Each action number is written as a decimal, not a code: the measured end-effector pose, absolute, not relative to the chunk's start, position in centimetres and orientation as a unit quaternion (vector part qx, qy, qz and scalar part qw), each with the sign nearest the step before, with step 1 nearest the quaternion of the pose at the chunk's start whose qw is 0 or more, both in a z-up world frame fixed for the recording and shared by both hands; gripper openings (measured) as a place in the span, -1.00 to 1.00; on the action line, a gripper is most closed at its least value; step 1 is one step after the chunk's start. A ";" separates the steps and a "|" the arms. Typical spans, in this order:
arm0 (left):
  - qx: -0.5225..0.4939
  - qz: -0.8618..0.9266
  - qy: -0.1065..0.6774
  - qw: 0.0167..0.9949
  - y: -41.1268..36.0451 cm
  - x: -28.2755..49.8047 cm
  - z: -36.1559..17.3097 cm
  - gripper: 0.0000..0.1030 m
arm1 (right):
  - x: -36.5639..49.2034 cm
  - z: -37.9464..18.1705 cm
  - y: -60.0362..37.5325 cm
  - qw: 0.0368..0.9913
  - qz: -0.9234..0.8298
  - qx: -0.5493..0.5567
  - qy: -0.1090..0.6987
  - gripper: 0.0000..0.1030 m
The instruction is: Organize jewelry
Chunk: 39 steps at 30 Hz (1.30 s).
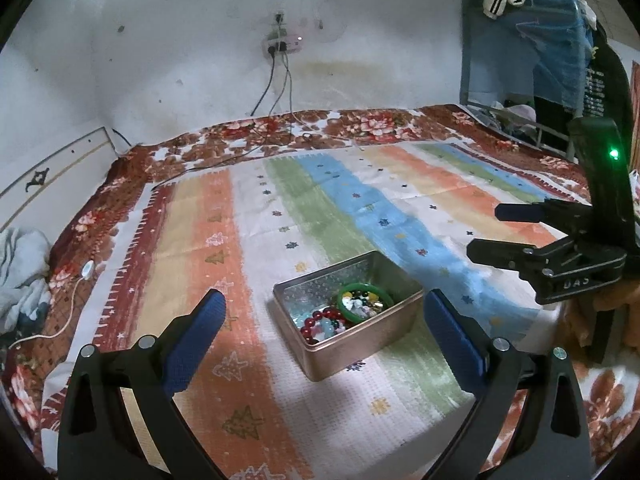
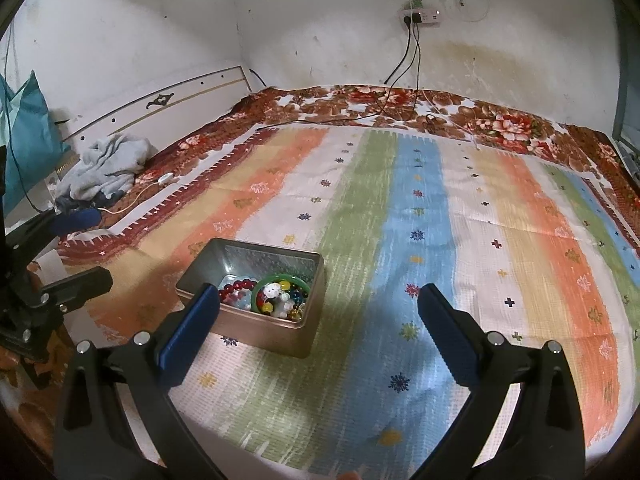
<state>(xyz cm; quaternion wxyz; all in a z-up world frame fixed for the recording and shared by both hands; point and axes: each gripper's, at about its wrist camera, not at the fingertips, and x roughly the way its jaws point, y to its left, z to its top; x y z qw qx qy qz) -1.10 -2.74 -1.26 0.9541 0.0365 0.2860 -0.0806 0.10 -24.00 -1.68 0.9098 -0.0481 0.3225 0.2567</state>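
Observation:
An open metal tin (image 1: 360,346) sits on the striped cloth (image 1: 280,208). It holds a green bangle (image 1: 365,298), a red bead bracelet (image 1: 320,318) and mixed beads. My left gripper (image 1: 324,304) is open and empty, hovering just in front of the tin. In the right wrist view the tin (image 2: 264,332) lies low and left, with the green bangle (image 2: 280,282) and a white charm (image 2: 274,292) inside. My right gripper (image 2: 318,298) is open and empty, to the right of the tin; its left finger overlaps the tin's near corner. The right gripper also shows in the left wrist view (image 1: 486,232).
The cloth lies on a floral bedspread (image 2: 500,120). Cables (image 2: 400,80) run from a wall socket (image 2: 420,16) onto the bed. A grey towel (image 2: 104,168) and a white cord lie at the left. A blue rack with clothes (image 1: 540,40) stands at the right.

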 end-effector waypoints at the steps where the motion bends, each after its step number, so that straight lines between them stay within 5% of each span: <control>1: 0.036 -0.076 0.283 0.955 -2.6 -1.1 -1.3 0.87 | 0.1 -1.7 -23.9 0.910 0.257 -0.049 0.322 0.90; 39: 0.007 -0.067 0.297 0.953 -1.8 -0.5 -2.1 0.89 | 0.1 -2.6 -23.5 0.907 0.256 -0.055 0.331 0.90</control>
